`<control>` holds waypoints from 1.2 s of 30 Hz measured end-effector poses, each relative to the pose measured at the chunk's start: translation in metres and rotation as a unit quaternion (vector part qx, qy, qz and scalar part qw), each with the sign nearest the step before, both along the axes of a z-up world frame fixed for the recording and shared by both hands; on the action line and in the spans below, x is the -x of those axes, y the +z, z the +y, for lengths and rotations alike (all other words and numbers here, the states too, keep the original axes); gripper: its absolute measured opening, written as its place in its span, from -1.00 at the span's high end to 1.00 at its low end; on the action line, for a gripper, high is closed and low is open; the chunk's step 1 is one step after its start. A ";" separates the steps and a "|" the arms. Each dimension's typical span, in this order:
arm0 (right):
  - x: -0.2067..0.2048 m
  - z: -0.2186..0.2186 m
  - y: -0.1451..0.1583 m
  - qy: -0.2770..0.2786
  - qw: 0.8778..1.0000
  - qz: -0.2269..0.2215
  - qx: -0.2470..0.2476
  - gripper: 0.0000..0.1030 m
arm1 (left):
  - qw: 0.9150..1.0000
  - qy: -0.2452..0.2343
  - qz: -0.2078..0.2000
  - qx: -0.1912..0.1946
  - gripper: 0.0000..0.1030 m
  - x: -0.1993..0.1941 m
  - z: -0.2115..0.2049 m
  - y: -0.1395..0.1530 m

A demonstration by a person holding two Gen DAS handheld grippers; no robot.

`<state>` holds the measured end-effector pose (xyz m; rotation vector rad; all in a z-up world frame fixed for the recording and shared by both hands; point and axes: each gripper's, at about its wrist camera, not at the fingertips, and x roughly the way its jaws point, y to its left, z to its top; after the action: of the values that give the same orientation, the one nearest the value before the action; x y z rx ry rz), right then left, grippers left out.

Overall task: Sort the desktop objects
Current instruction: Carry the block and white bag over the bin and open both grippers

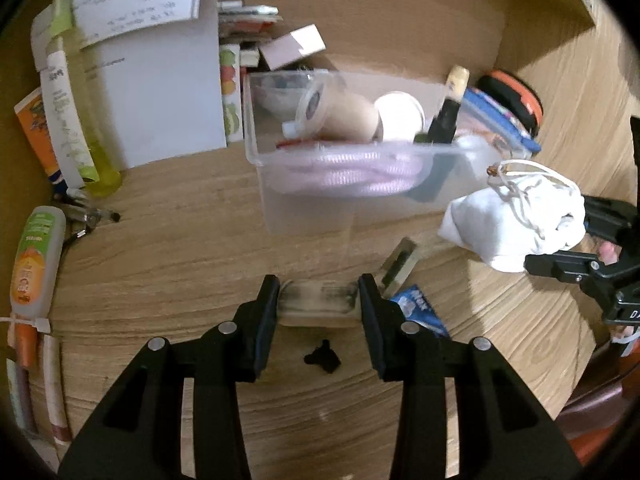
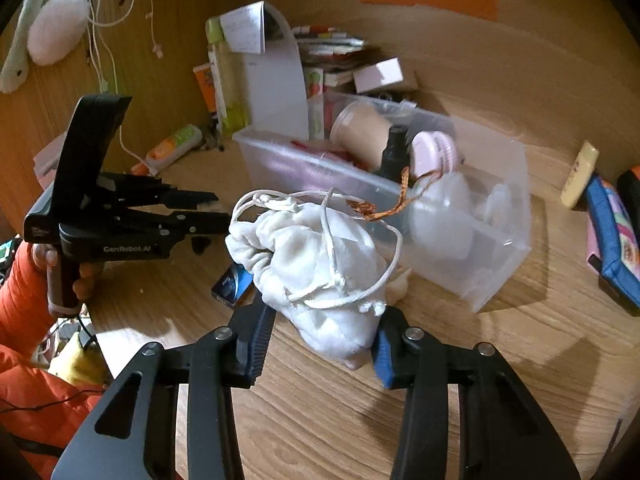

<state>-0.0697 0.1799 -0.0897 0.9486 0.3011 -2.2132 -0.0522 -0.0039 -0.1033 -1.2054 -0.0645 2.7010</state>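
The left gripper [image 1: 319, 312] pinches a small clear block [image 1: 318, 304] with dark smudged marking, its long axis running crosswise from one pad to the other, held just above the wooden desk [image 1: 180, 272]. Under it lies a small black piece [image 1: 322, 360], and just right of it a blue packet [image 1: 420, 312] and a second clear, dark-centred piece [image 1: 398, 266] that slants toward the far right. The right gripper [image 2: 322, 340] is clamped on a white drawstring pouch [image 2: 316, 264], bunched and lifted off the desk, its gathered mouth turned to the far left and its cords looping loosely over the cloth. Just beyond both stands a clear plastic bin [image 1: 304, 208], its long axis running left to right, holding a tan cup [image 1: 340, 114] tipped on its side with its lid to the left, a white lid, a dark bottle and coiled pink cord [image 1: 352, 172]. Far left are white papers [image 1: 160, 92] and a yellow-green bottle [image 1: 86, 128]; an orange-and-green tube [image 1: 36, 264] lies at the left edge. An orange sleeve [image 2: 24, 292] shows behind the left hand [image 2: 70, 276].
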 end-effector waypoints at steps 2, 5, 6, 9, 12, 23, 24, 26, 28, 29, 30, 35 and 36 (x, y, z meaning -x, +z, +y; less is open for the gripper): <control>-0.001 0.003 0.007 -0.004 1.000 0.007 0.005 0.25 | 1.000 0.001 0.009 -0.008 0.24 -0.001 -0.002 0.006; -0.002 0.009 0.018 -0.014 1.000 0.022 0.010 0.25 | 1.000 0.004 0.025 -0.010 0.24 -0.003 -0.003 0.017; -0.001 0.010 0.021 -0.018 0.999 0.026 0.013 0.25 | 0.999 0.006 0.030 -0.011 0.24 -0.004 -0.005 0.020; 0.007 0.015 0.029 -0.034 0.999 0.027 0.027 0.25 | 0.999 0.012 0.041 -0.020 0.24 -0.005 -0.012 0.029; 0.015 0.022 0.038 -0.050 0.998 0.034 0.037 0.25 | 0.998 0.020 0.051 -0.028 0.24 -0.005 -0.018 0.036; 0.060 0.033 0.054 -0.103 0.993 0.054 0.028 0.25 | 0.994 0.020 0.088 -0.056 0.24 0.011 -0.023 0.063; 0.064 0.032 0.053 -0.106 0.993 0.053 0.030 0.25 | 0.994 0.019 0.090 -0.056 0.24 0.013 -0.023 0.065; 0.070 0.031 0.052 -0.108 0.992 0.052 0.028 0.25 | 0.994 0.016 0.094 -0.055 0.24 0.018 -0.021 0.068; 0.077 0.030 0.051 -0.109 0.992 0.053 0.027 0.25 | 0.994 0.016 0.097 -0.053 0.24 0.023 -0.020 0.071; 0.079 0.030 0.051 -0.109 0.992 0.052 0.029 0.25 | 0.994 0.015 0.098 -0.053 0.24 0.027 -0.019 0.073; 0.083 0.029 0.050 -0.109 0.992 0.049 0.028 0.25 | 0.994 0.015 0.098 -0.053 0.24 0.030 -0.020 0.074; 0.097 0.028 0.050 -0.111 0.992 0.044 0.035 0.25 | 0.994 0.009 0.095 -0.052 0.24 0.047 -0.016 0.076; 0.099 0.027 0.050 -0.112 0.992 0.043 0.038 0.25 | 0.994 0.007 0.093 -0.052 0.24 0.051 -0.015 0.075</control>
<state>-0.1687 0.2071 -0.0392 0.8829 0.1551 -2.4564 -0.1032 -0.0187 -0.0280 -0.9229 -0.1858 2.7707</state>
